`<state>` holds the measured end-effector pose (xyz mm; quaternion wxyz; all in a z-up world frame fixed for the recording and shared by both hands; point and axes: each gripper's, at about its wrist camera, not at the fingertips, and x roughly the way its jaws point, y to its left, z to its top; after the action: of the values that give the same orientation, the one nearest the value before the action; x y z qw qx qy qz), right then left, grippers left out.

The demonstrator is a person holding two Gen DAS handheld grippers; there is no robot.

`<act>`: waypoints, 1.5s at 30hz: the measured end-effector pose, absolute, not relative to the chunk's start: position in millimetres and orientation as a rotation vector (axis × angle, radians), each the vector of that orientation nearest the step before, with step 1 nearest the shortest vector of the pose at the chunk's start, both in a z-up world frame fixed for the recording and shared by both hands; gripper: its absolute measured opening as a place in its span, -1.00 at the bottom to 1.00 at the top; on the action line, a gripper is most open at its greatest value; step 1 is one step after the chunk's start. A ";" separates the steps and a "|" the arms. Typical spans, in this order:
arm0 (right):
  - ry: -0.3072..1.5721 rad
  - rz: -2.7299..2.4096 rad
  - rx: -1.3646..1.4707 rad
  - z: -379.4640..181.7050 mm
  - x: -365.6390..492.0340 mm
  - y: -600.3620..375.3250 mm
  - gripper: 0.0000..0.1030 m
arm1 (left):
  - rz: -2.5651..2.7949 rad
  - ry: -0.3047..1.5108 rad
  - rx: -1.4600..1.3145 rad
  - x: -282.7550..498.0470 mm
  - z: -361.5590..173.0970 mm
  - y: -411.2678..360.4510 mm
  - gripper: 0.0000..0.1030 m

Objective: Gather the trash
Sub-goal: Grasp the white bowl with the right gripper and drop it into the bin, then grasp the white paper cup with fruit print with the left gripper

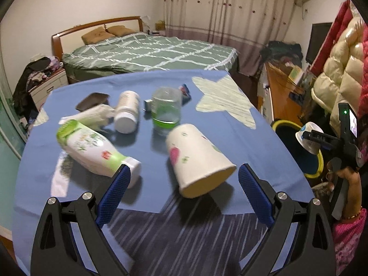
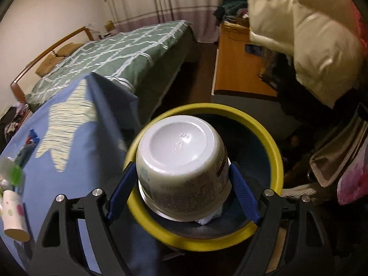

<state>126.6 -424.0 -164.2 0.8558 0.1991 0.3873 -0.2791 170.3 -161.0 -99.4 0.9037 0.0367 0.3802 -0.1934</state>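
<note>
My left gripper is open above the blue table. A paper cup with small prints lies on its side between and just ahead of its blue pads, apart from both. A green-capped white bottle lies by the left pad. Behind it lie a white bottle, crumpled tissue, a dark tray and a small wrapper, and a clear cup with green liquid stands upright. My right gripper is shut on a white plastic tub, held bottom-up over the yellow-rimmed bin.
The bin stands on the floor off the table's right edge, and a person's hand holds the right gripper above it. A bed lies behind the table. A wooden desk and hanging padded jackets crowd the right side.
</note>
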 end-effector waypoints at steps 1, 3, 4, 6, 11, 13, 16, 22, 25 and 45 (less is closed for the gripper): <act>0.816 -0.588 0.427 -166.9 125.5 -427.8 0.50 | -0.402 0.792 0.082 171.1 -101.5 -164.9 0.81; 0.819 -0.591 0.431 -170.0 123.4 -432.5 0.50 | -0.410 0.807 0.095 172.3 -107.2 -173.0 0.81; 0.819 -0.592 0.430 -170.8 122.7 -433.3 0.52 | -0.413 0.813 0.100 173.3 -109.2 -176.2 0.81; 0.818 -0.589 0.432 -171.8 121.0 -437.2 0.57 | -0.415 0.822 0.112 175.0 -113.3 -183.5 0.81; 0.819 -0.582 0.436 -175.5 119.9 -438.2 0.57 | -0.401 0.841 0.125 184.3 -121.6 -196.9 0.81; 0.823 -0.578 0.435 -176.0 120.1 -437.8 0.57 | -0.398 0.845 0.126 188.7 -122.0 -196.1 0.81; 0.828 -0.572 0.436 -177.5 122.3 -437.2 0.57 | -0.395 0.854 0.126 197.1 -122.9 -203.6 0.81; 0.834 -0.565 0.438 -178.9 124.7 -439.0 0.57 | -0.387 0.892 0.108 217.4 -116.4 -214.5 0.81; 0.832 -0.557 0.447 -180.2 124.3 -439.8 0.57 | -0.368 0.923 0.081 233.0 -115.7 -212.5 0.81; 0.826 -0.522 0.475 -187.5 120.0 -446.7 0.57 | -0.375 1.048 0.119 259.5 -149.7 -225.3 0.41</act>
<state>120.0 -446.7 -187.5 0.8560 0.2260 0.3930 -0.2484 259.5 -225.3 -149.7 0.8474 0.0564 0.4971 -0.1778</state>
